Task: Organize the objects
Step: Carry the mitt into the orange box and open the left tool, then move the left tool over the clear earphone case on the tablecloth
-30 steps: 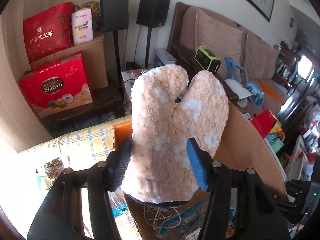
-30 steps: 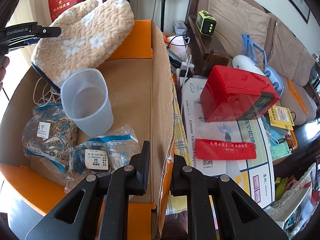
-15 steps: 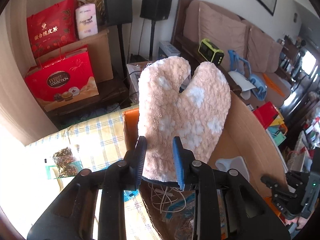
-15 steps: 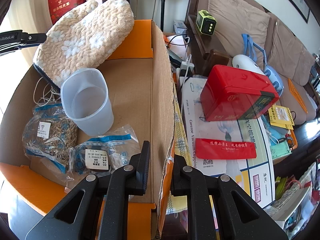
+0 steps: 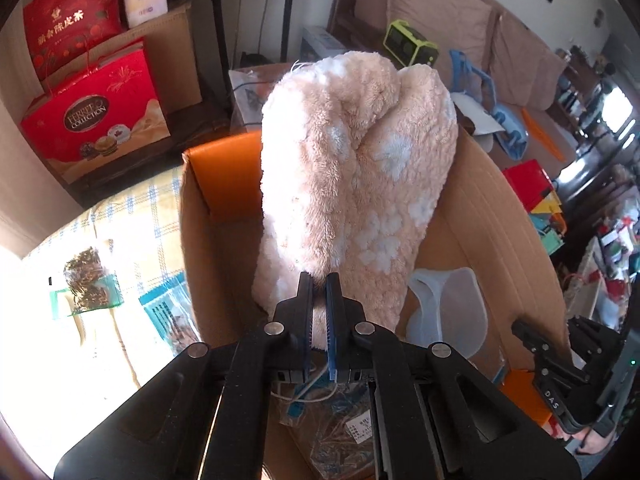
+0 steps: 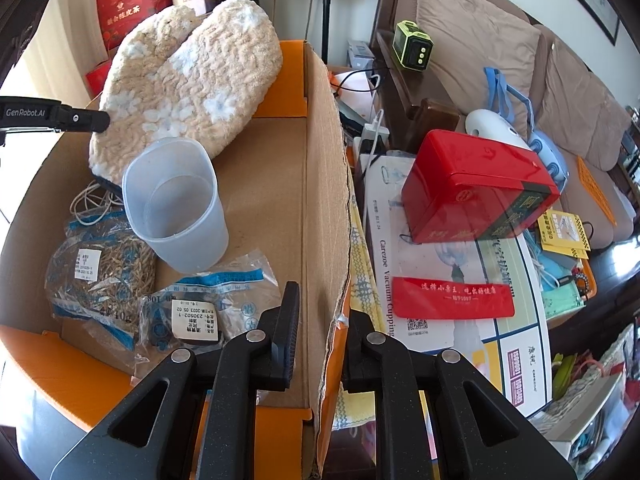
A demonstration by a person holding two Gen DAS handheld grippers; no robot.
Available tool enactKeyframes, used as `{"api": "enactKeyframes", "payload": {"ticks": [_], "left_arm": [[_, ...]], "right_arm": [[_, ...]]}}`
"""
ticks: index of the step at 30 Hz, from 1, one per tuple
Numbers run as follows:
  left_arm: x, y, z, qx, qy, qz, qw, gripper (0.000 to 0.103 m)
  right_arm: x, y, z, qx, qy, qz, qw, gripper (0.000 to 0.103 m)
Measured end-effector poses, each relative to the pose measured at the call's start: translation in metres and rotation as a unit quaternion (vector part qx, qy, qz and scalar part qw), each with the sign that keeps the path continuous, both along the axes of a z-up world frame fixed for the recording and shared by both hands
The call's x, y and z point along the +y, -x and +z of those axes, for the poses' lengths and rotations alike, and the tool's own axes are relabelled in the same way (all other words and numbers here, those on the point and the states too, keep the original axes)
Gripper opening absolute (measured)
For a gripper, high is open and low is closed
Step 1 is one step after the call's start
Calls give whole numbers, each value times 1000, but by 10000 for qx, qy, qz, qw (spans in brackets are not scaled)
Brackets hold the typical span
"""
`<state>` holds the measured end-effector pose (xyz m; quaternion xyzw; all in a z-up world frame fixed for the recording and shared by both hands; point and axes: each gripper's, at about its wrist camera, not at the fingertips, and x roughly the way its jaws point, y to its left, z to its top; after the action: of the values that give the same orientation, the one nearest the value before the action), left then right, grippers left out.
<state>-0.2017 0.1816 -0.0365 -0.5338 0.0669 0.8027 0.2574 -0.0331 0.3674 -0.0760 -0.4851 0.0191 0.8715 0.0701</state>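
Pinching the box (image 6: pixel 326 208) wall at six o'clock, the right gripper (image 6: pixel 320 320) holds; the left gripper (image 5: pixel 319 292), jaws just closing, nips the mitt (image 5: pixel 352 184), which leans over the box's far corner at twelve.

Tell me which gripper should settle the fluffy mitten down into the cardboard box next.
Left. The left gripper has just closed on the mitten, pinching its cuff above the cardboard box. The right gripper is clamped on the box's side wall, probably steadying it, so it is better left there.
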Motion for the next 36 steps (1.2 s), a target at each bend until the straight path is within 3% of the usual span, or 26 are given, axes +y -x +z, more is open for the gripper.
{"api": "enactKeyframes", "payload": {"ticks": [4, 9, 15, 20, 24, 25, 27, 28, 29, 36], "left_arm": [[11, -9, -7, -494, -105, -302, 9983, 5], [27, -9, -12, -60, 608, -386, 9974, 6], [16, 18, -31, -478, 532, 65, 9974, 6], [29, 11, -37, -357, 1029, -169, 9939, 6], [30, 10, -34, -270, 1056, -73, 9940, 9], [29, 8, -31, -247, 994, -39, 9947, 13], [27, 4, -20, -100, 847, -41, 9963, 36], [25, 1, -14, 40, 819, -44, 9966, 56], [23, -2, -6, 209, 824, -25, 9964, 69], [-6, -15, 43, 713, 424, 73, 9965, 70]], "right_arm": [[0, 0, 0, -1, 1, -3, 10000, 16], [-1, 0, 1, -2, 2, -8, 10000, 16], [-1, 0, 1, -4, -5, 0, 10000, 16], [-1, 0, 1, -9, 4, -3, 10000, 16], [-1, 0, 1, -10, 4, -6, 10000, 16], [-1, 0, 1, -12, 2, -6, 10000, 16], [-1, 0, 1, -14, 4, -4, 10000, 16], [-1, 0, 1, -15, 3, -6, 10000, 17], [-2, 0, 1, -21, 2, -5, 10000, 17], [-2, 1, 1, -22, 2, -8, 10000, 17]]}}
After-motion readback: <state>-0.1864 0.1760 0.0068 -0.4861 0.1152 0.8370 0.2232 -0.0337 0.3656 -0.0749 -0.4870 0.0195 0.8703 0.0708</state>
